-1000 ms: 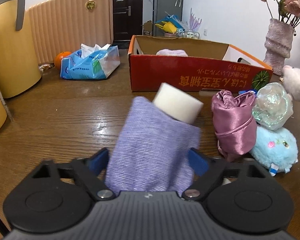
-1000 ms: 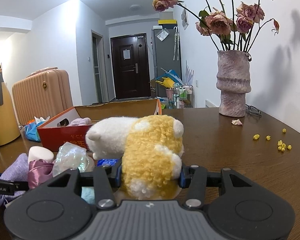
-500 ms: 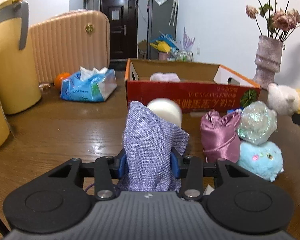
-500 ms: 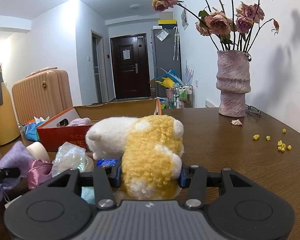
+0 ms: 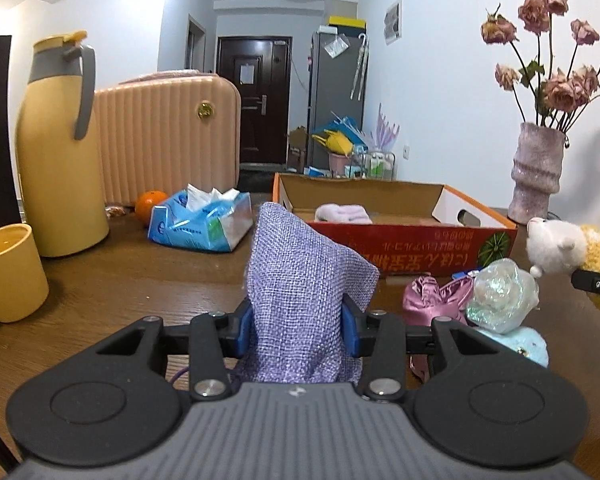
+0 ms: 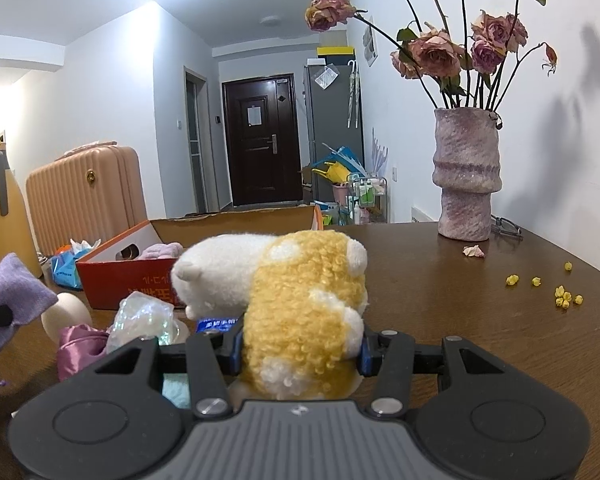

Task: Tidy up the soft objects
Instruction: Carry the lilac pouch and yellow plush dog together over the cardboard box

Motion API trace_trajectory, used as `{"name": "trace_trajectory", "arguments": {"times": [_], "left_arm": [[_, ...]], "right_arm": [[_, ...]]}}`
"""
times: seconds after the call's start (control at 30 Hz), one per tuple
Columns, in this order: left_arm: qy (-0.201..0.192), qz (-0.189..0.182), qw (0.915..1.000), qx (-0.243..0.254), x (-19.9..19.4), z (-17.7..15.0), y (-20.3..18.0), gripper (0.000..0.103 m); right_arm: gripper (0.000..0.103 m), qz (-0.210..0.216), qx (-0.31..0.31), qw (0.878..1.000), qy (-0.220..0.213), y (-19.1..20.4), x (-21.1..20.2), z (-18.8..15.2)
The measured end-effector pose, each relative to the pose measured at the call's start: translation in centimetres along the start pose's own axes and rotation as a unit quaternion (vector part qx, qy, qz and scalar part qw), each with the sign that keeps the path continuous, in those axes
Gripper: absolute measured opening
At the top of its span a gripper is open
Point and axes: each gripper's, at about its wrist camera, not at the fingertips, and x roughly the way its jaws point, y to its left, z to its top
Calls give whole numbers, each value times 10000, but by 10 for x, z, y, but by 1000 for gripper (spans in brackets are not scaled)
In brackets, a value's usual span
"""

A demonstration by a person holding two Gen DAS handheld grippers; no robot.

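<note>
- Two handheld grippers each clamp a soft thing near the red cardboard box, which stands open on the wooden table.
- Left gripper: its blue pads press in on both sides of a lilac woven pouch, narrowed to the pouch's width; the pouch rises in front of the box's near left corner.
- Right gripper: its jaws are drawn in on a yellow-and-white plush toy, pads sunk into the curly pile; the toy's white head points toward the box.
- Inside the box lies a pale pink folded cloth.
- Just in front of the box's near wall sits a cluster: a pink satin pouch, an iridescent wrapped ball touching it, and a light blue plush beneath the ball.
- A cream sponge cylinder rests before the box, beside the satin pouch, seen from the right wrist.
- Left of the box: a blue tissue pack, an orange, a yellow thermos and a yellow mug.
- Right of the box stands a pink vase of dried roses.
</note>
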Motion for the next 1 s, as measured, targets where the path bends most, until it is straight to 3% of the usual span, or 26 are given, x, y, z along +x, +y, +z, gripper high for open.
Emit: {"name": "trace_trajectory", "arguments": {"times": [0.57, 1.0], "left_arm": [[-359, 87, 9993, 5, -20, 2, -2, 43], [-570, -87, 9983, 8, -22, 20, -19, 43]], "right_arm": [[48, 169, 15, 9994, -297, 12, -10, 2], [48, 336, -24, 9981, -522, 26, -4, 16]]}}
